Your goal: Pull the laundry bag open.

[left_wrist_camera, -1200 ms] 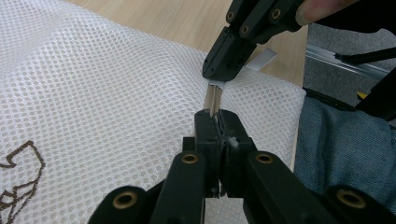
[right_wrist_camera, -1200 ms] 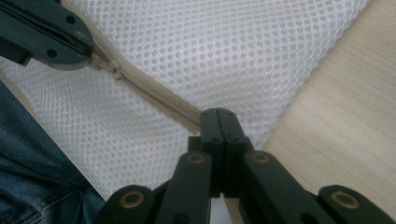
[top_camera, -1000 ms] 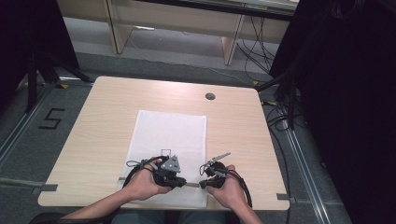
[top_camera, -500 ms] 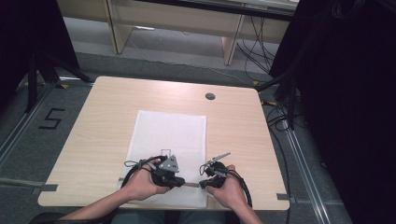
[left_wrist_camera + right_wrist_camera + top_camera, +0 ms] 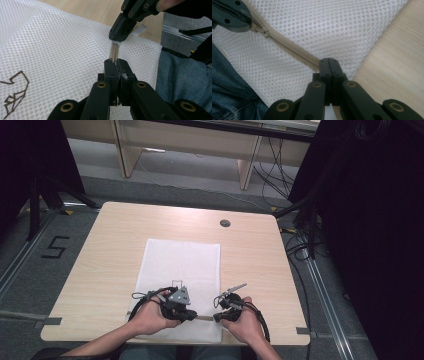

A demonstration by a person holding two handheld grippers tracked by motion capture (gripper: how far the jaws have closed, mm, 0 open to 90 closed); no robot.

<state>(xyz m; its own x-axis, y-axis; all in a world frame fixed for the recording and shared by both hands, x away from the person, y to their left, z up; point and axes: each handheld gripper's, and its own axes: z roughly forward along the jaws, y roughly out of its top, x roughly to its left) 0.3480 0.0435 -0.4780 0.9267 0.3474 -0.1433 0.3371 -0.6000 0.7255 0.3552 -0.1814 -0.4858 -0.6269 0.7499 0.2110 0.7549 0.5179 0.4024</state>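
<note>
**A:** High view first: where does the white mesh bag (image 5: 181,270) lie?

**B:** Flat on the tabletop (image 5: 110,240), running from about the middle down to the near edge, a little left of centre. Its near end reaches the edge where the person's hands come in.

**A:** And the claws?

**B:** Both sit at that near edge, close together. The left claw (image 5: 192,316) is over the bag's near end, the right claw (image 5: 216,317) just beside it toward the bag's near right corner.

**A:** What are they doing?

**B:** In the left gripper view the left claw (image 5: 116,65) is clamped together on the beige zipper (image 5: 114,51), which runs away from it in a straight line to the right claw (image 5: 115,39). In the right gripper view the right claw (image 5: 328,62) is pressed together on the zipper's end (image 5: 312,62), near the bag's corner by the bare wood. The zipper goes up and left from there to the slider (image 5: 261,30), where the left claw (image 5: 249,22) grips it.

**A:** Anything else on the bag?

**B:** A small brown outline drawing (image 5: 13,96) on the mesh, seen in the left gripper view.
</note>
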